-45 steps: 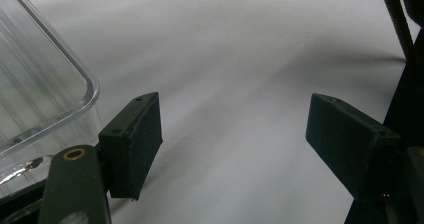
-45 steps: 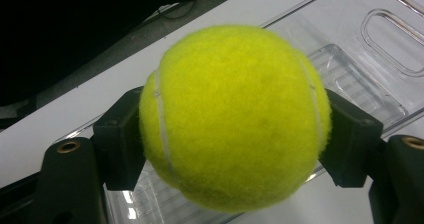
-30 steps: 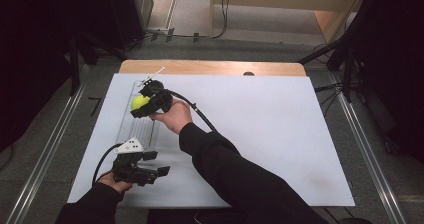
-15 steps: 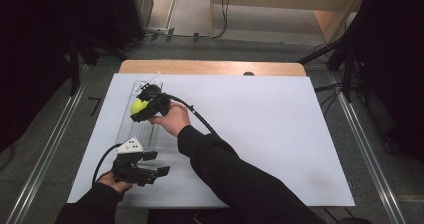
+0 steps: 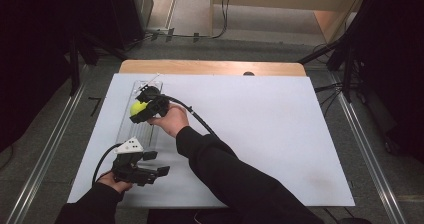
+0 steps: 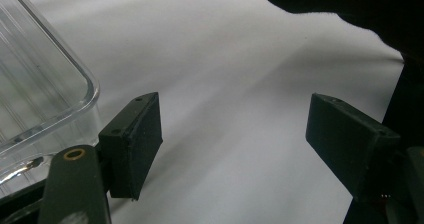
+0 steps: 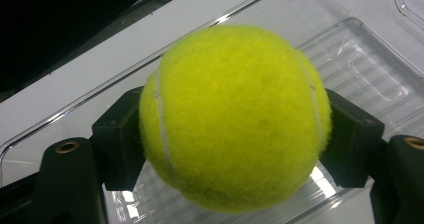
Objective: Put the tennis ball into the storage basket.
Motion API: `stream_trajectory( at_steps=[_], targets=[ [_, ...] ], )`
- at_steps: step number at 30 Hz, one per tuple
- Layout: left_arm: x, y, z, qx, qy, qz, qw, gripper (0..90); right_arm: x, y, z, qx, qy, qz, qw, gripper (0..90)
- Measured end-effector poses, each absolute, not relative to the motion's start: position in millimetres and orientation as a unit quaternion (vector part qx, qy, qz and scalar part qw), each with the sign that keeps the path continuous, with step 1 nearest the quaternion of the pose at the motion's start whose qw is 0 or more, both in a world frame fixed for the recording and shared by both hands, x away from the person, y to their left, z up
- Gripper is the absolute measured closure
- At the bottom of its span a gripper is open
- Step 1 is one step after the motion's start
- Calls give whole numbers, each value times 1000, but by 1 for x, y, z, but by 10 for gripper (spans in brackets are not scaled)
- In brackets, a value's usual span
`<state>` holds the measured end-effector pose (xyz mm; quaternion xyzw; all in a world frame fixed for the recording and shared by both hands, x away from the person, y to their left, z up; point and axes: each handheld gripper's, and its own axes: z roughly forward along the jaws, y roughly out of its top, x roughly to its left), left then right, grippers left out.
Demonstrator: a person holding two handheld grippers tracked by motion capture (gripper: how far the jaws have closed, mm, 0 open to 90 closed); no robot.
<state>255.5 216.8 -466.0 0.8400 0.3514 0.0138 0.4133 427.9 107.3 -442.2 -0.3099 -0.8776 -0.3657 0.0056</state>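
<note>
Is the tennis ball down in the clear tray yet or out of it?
Out: the tennis ball sits clamped in the right hand-held gripper above the clear tray.

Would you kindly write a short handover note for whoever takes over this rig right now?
Right gripper: shut on the tennis ball, held over the clear tray.
Left gripper: open, nothing between the jaws, beside the tray's near corner above the white table sheet.
Done: ball gripped.
Left, probably: set the ball down in the tray and release; I cannot tell whether it touches the tray floor yet.
</note>
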Motion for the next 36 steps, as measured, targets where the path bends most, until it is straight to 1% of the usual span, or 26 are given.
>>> stream_trajectory(
  at_steps=[5, 6, 7, 8, 9, 10, 21, 36],
  targets=[
    [255, 217, -466, 840, 352, 13, 414, 234, 427, 108, -443, -306, -878, -368, 2, 210],
    [255, 217, -466, 840, 351, 14, 414, 234, 427, 109, -443, -310, -877, -367, -3, 193],
    [255, 217, -466, 840, 351, 14, 413, 234, 428, 109, -443, -312, -876, -368, 0, 149],
    [255, 217, -466, 840, 352, 14, 414, 234, 429, 108, -443, -308, -872, -381, 14, 132],
    [255, 217, -466, 839, 352, 13, 414, 234, 429, 108, -443, -308, -872, -381, 14, 132],
    [255, 217, -466, 840, 352, 13, 414, 234, 429, 106, -440, -308, -869, -388, 19, 105],
    [255, 217, -466, 840, 352, 13, 414, 234, 429, 99, -431, -303, -866, -396, 24, 105],
    [256, 217, -466, 840, 353, 16, 412, 234, 423, 81, -422, -296, -871, -391, 18, 106]
  ],
)
